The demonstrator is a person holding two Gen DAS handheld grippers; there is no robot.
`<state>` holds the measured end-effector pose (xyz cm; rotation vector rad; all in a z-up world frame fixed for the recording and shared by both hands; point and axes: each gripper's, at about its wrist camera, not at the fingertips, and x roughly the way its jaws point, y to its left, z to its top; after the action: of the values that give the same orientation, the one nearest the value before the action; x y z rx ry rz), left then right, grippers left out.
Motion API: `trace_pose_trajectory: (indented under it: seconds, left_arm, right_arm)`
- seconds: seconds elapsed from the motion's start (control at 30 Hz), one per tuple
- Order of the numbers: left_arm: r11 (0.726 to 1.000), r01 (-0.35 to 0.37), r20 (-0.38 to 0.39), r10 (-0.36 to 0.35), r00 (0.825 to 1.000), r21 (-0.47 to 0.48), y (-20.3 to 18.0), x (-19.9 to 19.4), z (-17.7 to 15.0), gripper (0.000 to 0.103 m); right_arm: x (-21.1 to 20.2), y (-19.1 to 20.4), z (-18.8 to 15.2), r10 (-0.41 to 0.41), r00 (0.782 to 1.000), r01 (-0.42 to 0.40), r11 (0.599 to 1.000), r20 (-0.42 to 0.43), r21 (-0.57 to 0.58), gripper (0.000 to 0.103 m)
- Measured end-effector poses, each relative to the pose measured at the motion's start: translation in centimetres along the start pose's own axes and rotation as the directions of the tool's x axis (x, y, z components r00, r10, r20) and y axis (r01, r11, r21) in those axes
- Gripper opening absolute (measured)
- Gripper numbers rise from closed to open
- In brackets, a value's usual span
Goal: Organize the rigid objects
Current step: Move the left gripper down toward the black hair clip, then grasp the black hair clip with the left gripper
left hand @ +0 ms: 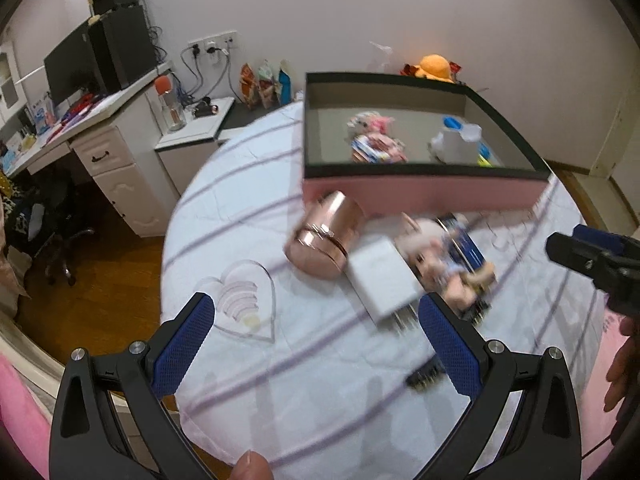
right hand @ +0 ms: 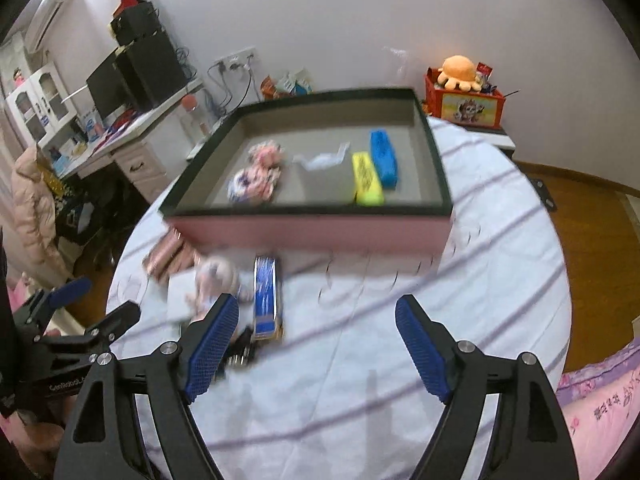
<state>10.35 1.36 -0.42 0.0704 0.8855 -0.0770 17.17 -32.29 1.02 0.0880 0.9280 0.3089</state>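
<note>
Your left gripper (left hand: 316,344) hangs wide open with nothing between its pads, and so does your right gripper (right hand: 316,344). Just ahead of the left jaws lie a white block (left hand: 384,280), a doll (left hand: 436,256) and a copper cup (left hand: 328,236) on its side, bunched together within easy reach. A blue case (right hand: 267,296) sits beside the right gripper's left pad. Beyond them stands the pink box (right hand: 312,232), likely the place for everything, already holding a few things.

- A lived-in home bedroom or study.
- White desk (left hand: 100,136) with drawers, dark monitor (left hand: 70,66) and black speakers (left hand: 120,44) against the wall.
- Wood floor (left hand: 100,292), wall sockets (left hand: 212,46) trailing cables.
- Orange plush toy (right hand: 458,72) on a red box (right hand: 466,106), pink bedding (right hand: 600,408) nearby.
</note>
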Motion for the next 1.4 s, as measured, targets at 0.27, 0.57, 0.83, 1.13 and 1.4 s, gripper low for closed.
trace_pose_trajectory:
  seconds: [0.27, 0.57, 0.83, 1.13, 1.4]
  left_arm:
    - [0.996, 0.077, -0.045, -0.075, 0.996, 0.053, -3.3, 1.1, -1.5, 0.103]
    - [0.981, 0.155, -0.118, -0.141, 0.983, 0.118, -6.7, 3.5, -1.9, 0.095]
    - [0.979, 0.162, -0.135, -0.145, 0.980, 0.125, -7.1, 4.5, -2.0, 0.061]
    - [0.958, 0.264, -0.152, -0.246, 0.957, 0.111, -6.0, 3.2, -2.4, 0.022]
    - [0.952, 0.288, -0.139, -0.273, 0.952, 0.102, -5.4, 0.6, -2.8, 0.019]
  right_arm:
    - [-0.8, -0.6, -1.4, -0.013, 1.000, 0.013, 1.000, -0.002, 0.025, 0.082]
    - [-1.4, -2.7, -1.7, -0.048, 0.999, 0.048, 0.997, 0.004, 0.064, 0.082]
    - [-1.3, -3.2, -1.7, -0.056, 0.998, 0.056, 0.996, 0.001, 0.071, 0.082]
    - [-1.5, -2.6, -1.8, -0.048, 0.999, 0.047, 0.997, 0.007, 0.058, 0.082]
    - [-1.7, -2.6, -1.9, -0.047, 0.999, 0.046, 0.997, 0.013, 0.062, 0.082]
